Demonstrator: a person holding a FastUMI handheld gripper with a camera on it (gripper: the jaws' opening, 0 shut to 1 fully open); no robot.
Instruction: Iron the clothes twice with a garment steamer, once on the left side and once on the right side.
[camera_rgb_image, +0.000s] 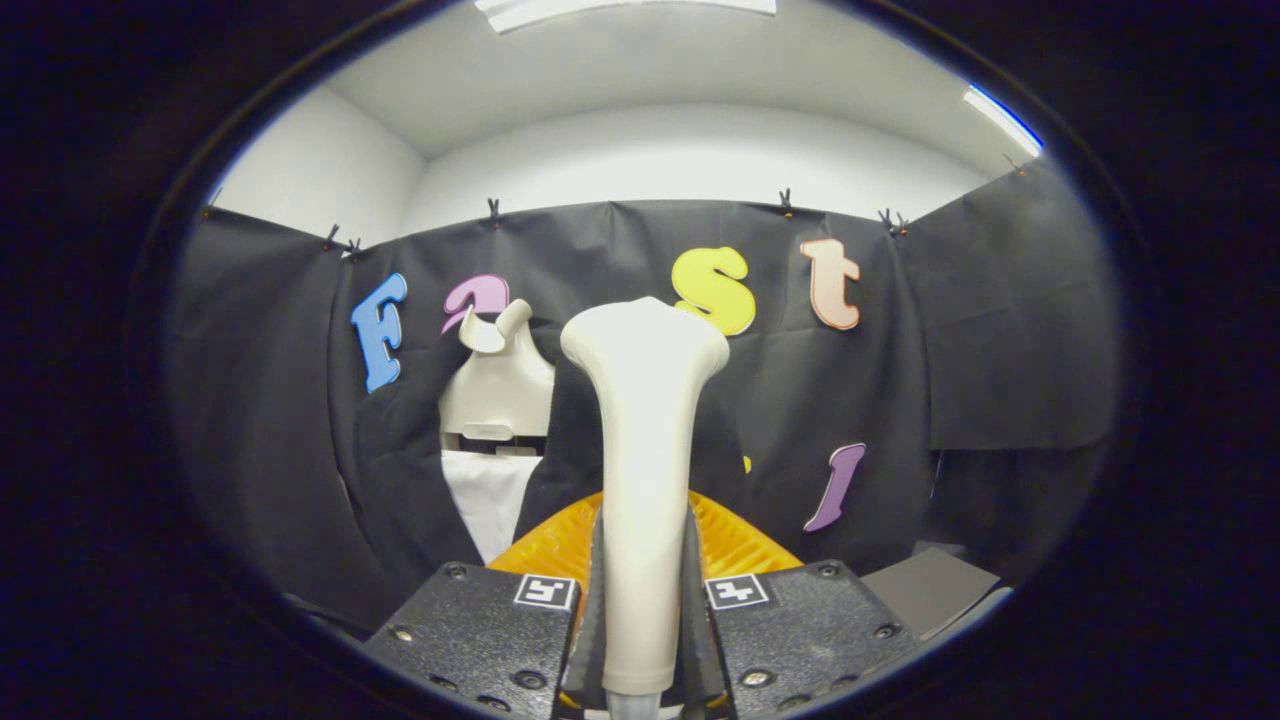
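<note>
Steamer (643, 480) sits dead centre of the frame, standing upright with its cream handle running from the bottom middle up to a wider flared head just above mid-frame. The gripper (643, 620) is clenched on the lower part of that handle, one finger pressing each side of it, so it's a proper grasp.

Right behind the handle, low in the middle, there's an orange ribbed thing (735, 545) poking out on both sides of the steamer. Can't tell what it is exactly, most of it is covered by the handle and the fingers.

Left of centre, beyond the fingers, a pale mannequin torso (497, 385) stands against the booth wall. It has a dark jacket (400, 470) draped on it, hanging open, with a white shirt (492, 500) showing in the gap below the chest. The right edge of the jacket goes behind the steamer handle from this angle, so no idea if the steamer head is touching the fabric or just in front of it.

Lower right, past the right finger, a flat grey surface (925, 590) peeks in.
</note>
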